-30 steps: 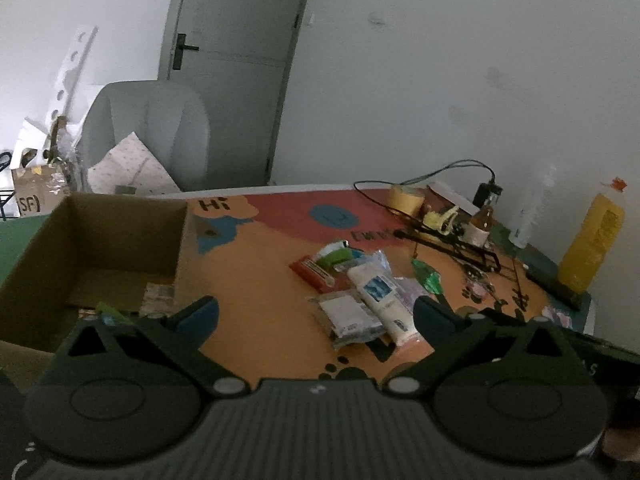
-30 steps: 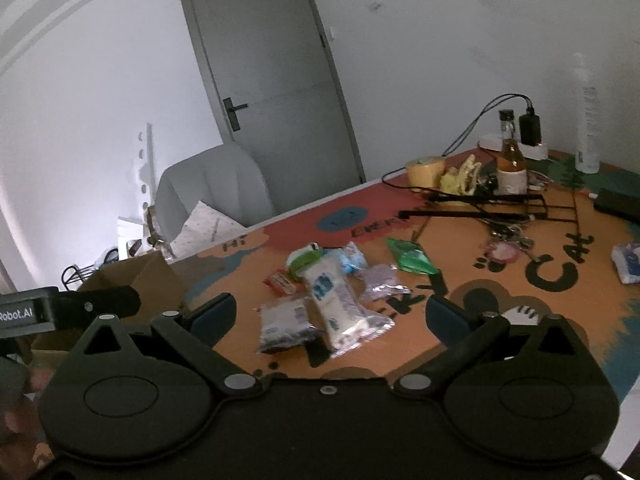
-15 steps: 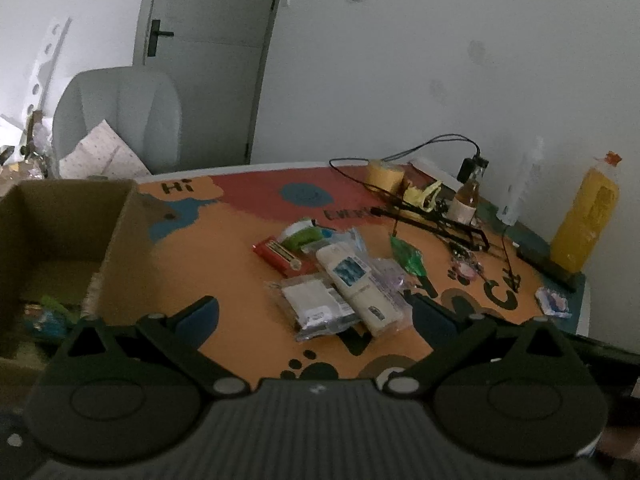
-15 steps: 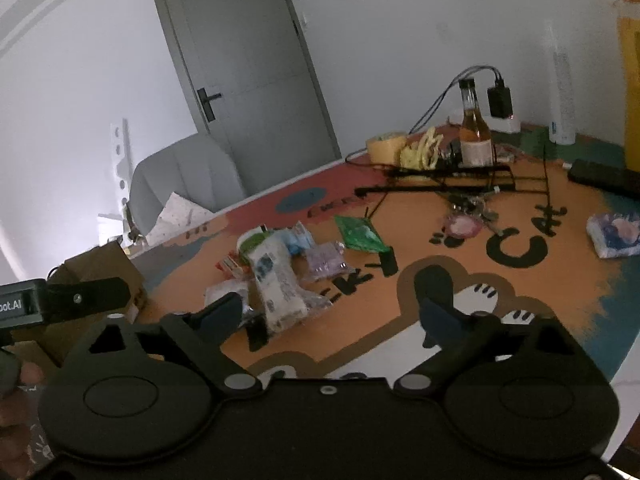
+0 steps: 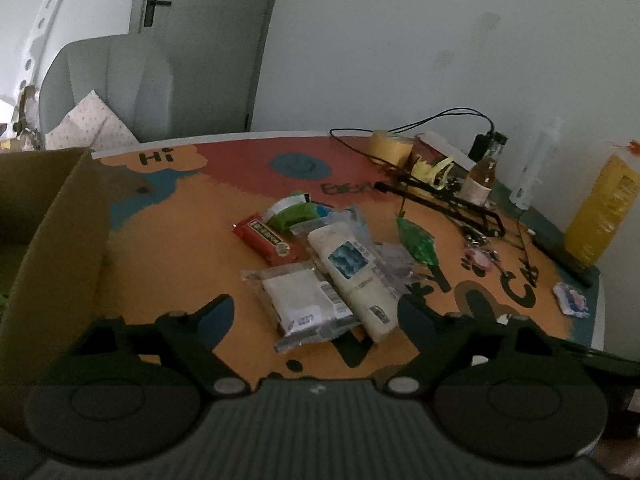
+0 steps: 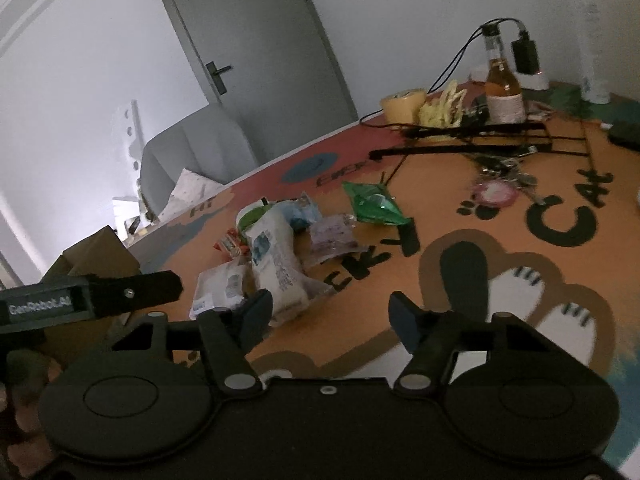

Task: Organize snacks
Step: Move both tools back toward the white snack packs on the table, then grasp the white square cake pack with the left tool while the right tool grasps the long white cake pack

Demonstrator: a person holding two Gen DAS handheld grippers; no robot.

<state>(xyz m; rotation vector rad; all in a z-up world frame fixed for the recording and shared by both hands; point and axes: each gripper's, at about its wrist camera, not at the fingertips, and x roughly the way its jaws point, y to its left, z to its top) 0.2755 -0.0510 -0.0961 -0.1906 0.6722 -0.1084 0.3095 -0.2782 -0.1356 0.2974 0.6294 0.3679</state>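
A pile of snack packets lies in the middle of the orange cartoon table mat (image 5: 168, 264). In the pile are a clear packet with a white cake inside (image 5: 308, 300), a long cream packet with a blue picture (image 5: 352, 276) that leans on it, a red flat packet (image 5: 266, 240) and a green round packet (image 5: 290, 212). A shiny green wrapper (image 5: 416, 240) lies a little apart. The brown cardboard box (image 5: 52, 248) stands open at the left edge of the table.

The left claw (image 5: 316, 316) points down at the clear packet. Its jaws have just been closing a bit, but they are wide apart and hold nothing. The right claw (image 6: 332, 316) has also been closing. Its jaws are about half open with only bare mat between them, and its left finger (image 6: 256, 312) is close to the cream packet.

The packets overlap, so a grab may pinch two at once, or a slippery one may slide away. The two claws are near each other and could bump. A hard squeeze may crush the soft cake.
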